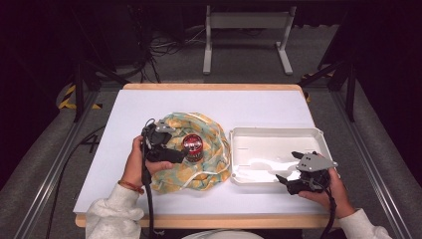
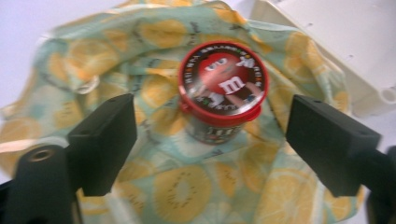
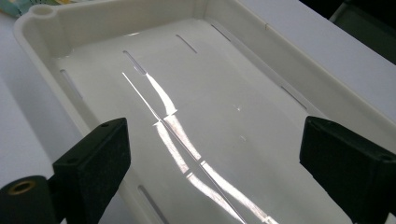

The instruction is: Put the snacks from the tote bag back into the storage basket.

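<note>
— Two grippers, but where's the candy tub point(image 2: 222, 93)?
— Upright on the fruit-print cloth point(image 2: 187, 186), red lid facing up, long axis vertical. It stands just ahead of the left gripper point(image 2: 212, 135), between the lines of its jaws, which are apart and not touching it.
— And the right gripper point(image 3: 212, 163)?
— Jaws wide apart, nothing between them, hovering over the white tray point(image 3: 280, 42), well apart from the tub.

Tub point(image 1: 192, 147) on cloth point(image 1: 209, 169), mid-table point(image 1: 124, 149). Tray point(image 1: 239, 137) right of cloth, just beside. Left gripper point(image 1: 181, 155) at tub, jaws either side. Right gripper point(image 1: 290, 167) over tray's near right corner.
</note>
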Demonstrator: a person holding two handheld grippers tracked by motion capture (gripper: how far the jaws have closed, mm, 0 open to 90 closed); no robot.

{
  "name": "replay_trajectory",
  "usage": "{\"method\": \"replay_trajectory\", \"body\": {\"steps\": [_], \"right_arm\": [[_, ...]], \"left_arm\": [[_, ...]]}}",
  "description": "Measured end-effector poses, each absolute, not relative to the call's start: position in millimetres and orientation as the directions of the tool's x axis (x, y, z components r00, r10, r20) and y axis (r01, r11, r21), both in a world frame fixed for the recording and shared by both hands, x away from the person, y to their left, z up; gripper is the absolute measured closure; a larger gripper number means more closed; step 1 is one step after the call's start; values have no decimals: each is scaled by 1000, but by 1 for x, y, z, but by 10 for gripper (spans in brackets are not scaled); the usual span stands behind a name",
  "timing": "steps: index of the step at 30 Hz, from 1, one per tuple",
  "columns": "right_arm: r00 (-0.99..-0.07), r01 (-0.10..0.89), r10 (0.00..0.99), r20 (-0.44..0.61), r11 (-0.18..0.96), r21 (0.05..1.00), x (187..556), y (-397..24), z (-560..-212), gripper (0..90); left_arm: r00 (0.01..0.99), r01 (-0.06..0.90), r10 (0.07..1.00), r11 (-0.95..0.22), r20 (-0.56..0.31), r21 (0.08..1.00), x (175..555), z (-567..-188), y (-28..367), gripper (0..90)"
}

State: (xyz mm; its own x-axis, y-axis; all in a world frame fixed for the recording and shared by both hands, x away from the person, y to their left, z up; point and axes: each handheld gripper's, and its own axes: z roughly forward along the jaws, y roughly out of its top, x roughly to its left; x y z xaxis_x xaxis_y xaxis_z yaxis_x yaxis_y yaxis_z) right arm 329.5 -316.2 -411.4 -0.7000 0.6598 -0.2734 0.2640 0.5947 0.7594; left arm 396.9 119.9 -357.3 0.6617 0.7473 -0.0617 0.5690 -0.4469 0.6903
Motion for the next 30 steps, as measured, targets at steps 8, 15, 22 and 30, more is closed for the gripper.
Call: {"method": "replay_trajectory", "body": {"steps": [8, 15, 22, 30], "right_arm": [[-704, 265, 657, -270, 595, 759, 329, -316, -412, 94], [-706, 264, 656, -266, 593, 761, 329, -317, -412, 95], [-708, 260, 653, -270, 596, 759, 329, -315, -412, 96], [-711, 259, 650, -269, 597, 760, 328, -314, -412, 97]], "left_arm": [[624, 633, 777, -437, -87, 639, 413, -362, 94, 193], [597, 684, 795, -433, -110, 587, 430, -372, 83, 208], [585, 715, 798, -419, -149, 560, 440, -382, 79, 187], [582, 725, 799, -424, -153, 543, 447, -392, 70, 228]]}}
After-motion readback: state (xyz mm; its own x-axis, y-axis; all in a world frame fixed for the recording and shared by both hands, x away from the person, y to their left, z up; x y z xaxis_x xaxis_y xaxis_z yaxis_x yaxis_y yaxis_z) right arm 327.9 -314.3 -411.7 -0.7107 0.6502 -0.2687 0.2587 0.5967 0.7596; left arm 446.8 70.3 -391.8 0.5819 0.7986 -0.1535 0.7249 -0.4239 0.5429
